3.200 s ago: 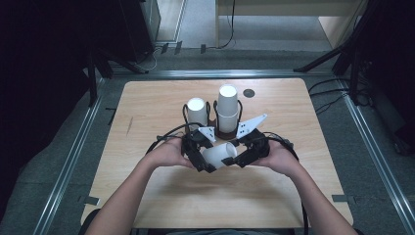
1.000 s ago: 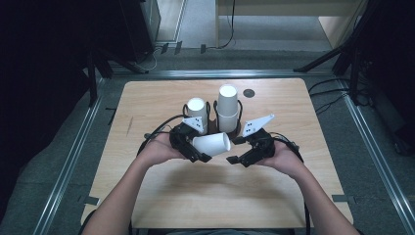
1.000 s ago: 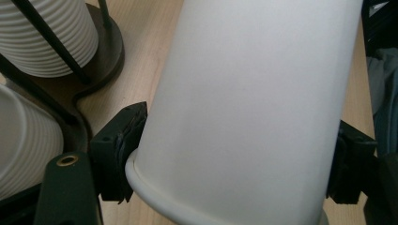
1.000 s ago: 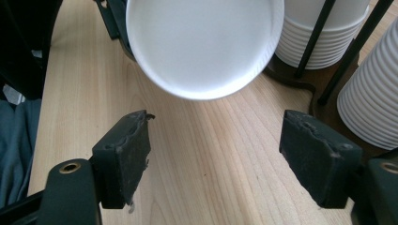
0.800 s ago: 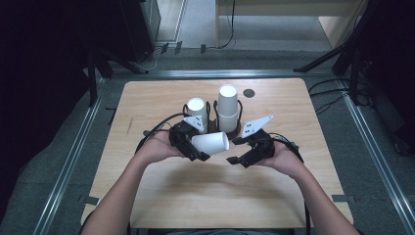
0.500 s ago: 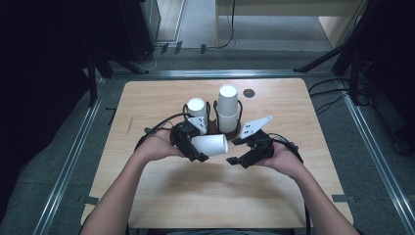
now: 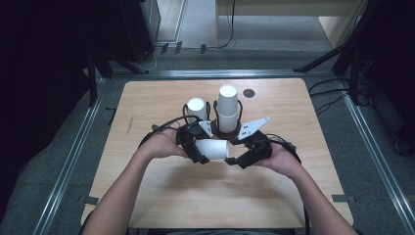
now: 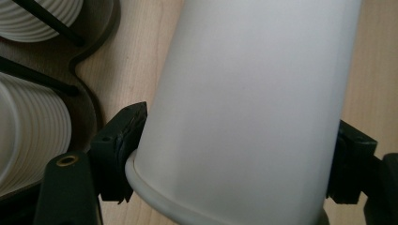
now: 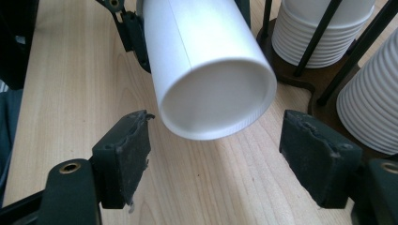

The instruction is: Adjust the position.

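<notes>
A white paper cup (image 7: 213,149) lies on its side in the air above the table, and my left gripper (image 7: 196,152) is shut on it near its rim (image 8: 141,187). The cup's closed bottom (image 9: 217,101) points toward my right gripper (image 9: 213,157), which is open with its black pads (image 9: 124,154) apart on either side of the bottom, not touching. In the high view the right gripper (image 7: 234,159) sits just right of the cup. Behind both stand two stacks of upturned white cups (image 7: 227,108) in a dark wire holder (image 7: 226,132).
The holder's dark base (image 9: 286,75) and black rods stand close behind the held cup. A small dark round disc (image 7: 249,92) lies near the wooden table's (image 7: 147,107) far edge. Black cables trail from both grippers. Metal rails run along the table's sides.
Over three seconds the left gripper has taken the cup alone and the right gripper has opened and drawn back. In the last second the cup shifted slightly toward the right gripper.
</notes>
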The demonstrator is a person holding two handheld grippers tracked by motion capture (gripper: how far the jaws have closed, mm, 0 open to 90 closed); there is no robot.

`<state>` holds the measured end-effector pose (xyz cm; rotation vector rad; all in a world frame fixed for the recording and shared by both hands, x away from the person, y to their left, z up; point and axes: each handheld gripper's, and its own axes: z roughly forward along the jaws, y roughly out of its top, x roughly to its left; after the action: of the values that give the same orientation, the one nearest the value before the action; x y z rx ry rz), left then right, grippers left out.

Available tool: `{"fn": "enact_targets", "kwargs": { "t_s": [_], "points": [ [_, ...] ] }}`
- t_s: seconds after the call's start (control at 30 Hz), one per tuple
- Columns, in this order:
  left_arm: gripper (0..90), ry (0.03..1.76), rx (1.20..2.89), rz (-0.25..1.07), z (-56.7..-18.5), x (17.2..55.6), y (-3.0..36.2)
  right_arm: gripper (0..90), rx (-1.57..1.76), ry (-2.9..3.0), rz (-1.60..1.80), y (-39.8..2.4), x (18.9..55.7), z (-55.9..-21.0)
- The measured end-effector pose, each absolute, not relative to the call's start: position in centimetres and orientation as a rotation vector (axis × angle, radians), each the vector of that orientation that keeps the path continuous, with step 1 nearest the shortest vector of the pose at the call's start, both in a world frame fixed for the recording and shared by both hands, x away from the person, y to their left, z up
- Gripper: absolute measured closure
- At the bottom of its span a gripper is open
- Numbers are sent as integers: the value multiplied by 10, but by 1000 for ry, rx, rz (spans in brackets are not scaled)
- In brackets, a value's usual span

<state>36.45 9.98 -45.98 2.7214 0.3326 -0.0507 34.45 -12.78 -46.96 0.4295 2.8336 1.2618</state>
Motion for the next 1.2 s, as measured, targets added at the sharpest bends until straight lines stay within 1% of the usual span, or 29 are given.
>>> {"fn": "enact_targets", "kwargs": {
  "t_s": [0.17, 0.43, 0.63, 0.7, 0.83, 0.97, 1.07, 1.13, 1.2],
  "points": [
    [214, 330, 2739, -57, -463, 365, 96, 250, 423, 2838, 1254, -124, 345, -471],
    [211, 280, 2774, -81, -470, 360, 86, 251, 376, 2852, 1236, -117, 344, -473],
    [210, 262, 2761, -100, -470, 358, 83, 271, 300, 2884, 1222, -110, 341, -476],
    [207, 261, 2759, -116, -470, 358, 82, 294, 286, 2889, 1196, -107, 340, -478],
    [207, 256, 2760, -114, -470, 358, 82, 327, 265, 2887, 1143, -104, 337, -478],
    [204, 246, 2743, -100, -469, 357, 84, 337, 236, 2881, 1135, -104, 336, -475],
    [175, 261, 2705, -82, -468, 356, 85, 336, 236, 2872, 1149, -106, 337, -473],
    [103, 296, 2683, -83, -467, 358, 86, 336, 236, 2865, 1161, -109, 338, -472],
    [80, 310, 2669, -74, -467, 359, 88, 335, 246, 2860, 1172, -111, 339, -471]
  ]
}}
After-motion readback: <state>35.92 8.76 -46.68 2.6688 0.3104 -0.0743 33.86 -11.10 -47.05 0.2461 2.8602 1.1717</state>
